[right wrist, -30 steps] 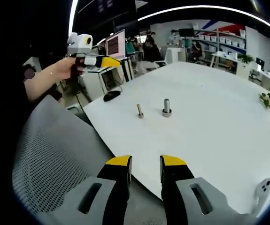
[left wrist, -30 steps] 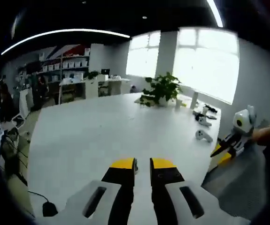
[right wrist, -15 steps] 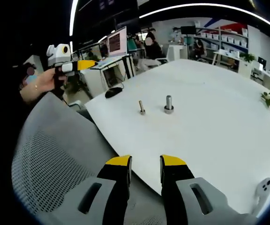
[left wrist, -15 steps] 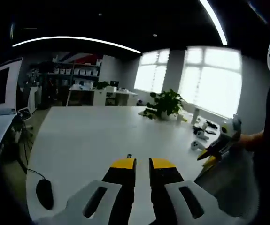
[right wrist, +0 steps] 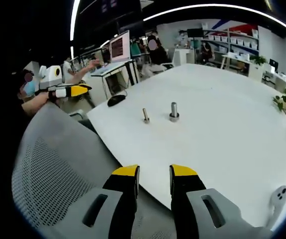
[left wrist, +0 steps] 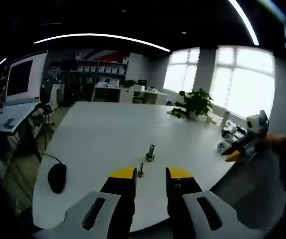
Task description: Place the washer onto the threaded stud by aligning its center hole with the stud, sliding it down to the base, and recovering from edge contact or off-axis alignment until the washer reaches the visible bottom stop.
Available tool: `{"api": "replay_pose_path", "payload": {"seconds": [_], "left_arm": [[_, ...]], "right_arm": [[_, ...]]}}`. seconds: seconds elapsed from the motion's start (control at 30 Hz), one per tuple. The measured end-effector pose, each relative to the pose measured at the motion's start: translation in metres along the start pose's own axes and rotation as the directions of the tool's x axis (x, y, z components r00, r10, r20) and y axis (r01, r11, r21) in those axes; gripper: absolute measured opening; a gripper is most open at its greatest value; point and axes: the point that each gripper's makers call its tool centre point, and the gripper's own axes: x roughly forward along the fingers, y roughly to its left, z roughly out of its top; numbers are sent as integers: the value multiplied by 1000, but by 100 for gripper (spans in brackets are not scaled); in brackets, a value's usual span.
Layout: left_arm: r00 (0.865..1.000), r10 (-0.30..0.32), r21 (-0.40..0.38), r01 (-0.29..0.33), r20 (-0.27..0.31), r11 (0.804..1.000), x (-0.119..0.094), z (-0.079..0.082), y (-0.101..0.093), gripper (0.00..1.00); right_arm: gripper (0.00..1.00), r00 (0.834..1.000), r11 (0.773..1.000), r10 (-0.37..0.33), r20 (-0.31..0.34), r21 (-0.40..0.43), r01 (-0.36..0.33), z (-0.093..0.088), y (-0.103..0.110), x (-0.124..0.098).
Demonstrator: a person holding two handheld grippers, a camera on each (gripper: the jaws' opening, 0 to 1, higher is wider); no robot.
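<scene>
Two upright metal studs stand on the white table [right wrist: 232,129]. In the right gripper view the thin stud [right wrist: 145,115] is left of a thicker stud [right wrist: 173,112], which has a wider collar at its base. The left gripper view has the thin stud [left wrist: 141,170] just beyond my jaw tips and the thicker stud [left wrist: 150,152] behind it. My left gripper [left wrist: 150,174] is open with nothing between its jaws; it also appears as the left gripper [right wrist: 65,89], held in a hand off the table's edge. My right gripper [right wrist: 154,173] is open and empty over a chair; it also appears as the right gripper [left wrist: 244,144].
A black mouse [left wrist: 56,177] with its cable lies near the table's edge. A grey mesh chair back [right wrist: 58,169] sits under my right gripper. A potted plant [left wrist: 195,104] and white controllers [right wrist: 279,196] sit on the far side. Desks with a monitor [left wrist: 21,79] lie beyond.
The left gripper view has swung, bringing both studs and the mouse into sight, and its jaws have spread wider. In the right gripper view the left gripper has dropped lower.
</scene>
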Motion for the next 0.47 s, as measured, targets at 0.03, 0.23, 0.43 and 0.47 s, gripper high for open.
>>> {"api": "replay_pose_path", "payload": {"seconds": [0.03, 0.23, 0.43, 0.47], "left_arm": [[1000, 10, 23, -10, -4, 1000, 1, 0, 1, 26], [999, -6, -51, 8, 34, 999, 2, 3, 5, 39], [1000, -11, -67, 12, 14, 998, 2, -2, 7, 37], [1000, -12, -71, 13, 7, 997, 2, -4, 8, 37]], "right_arm": [[26, 1000, 1000, -1, -1, 1, 1, 0, 0, 0], [26, 1000, 1000, 2, -14, 6, -2, -2, 2, 1], [26, 1000, 1000, 8, -28, 9, -8, -3, 4, 3], [26, 1000, 1000, 6, -25, 14, -5, -3, 4, 3]]}}
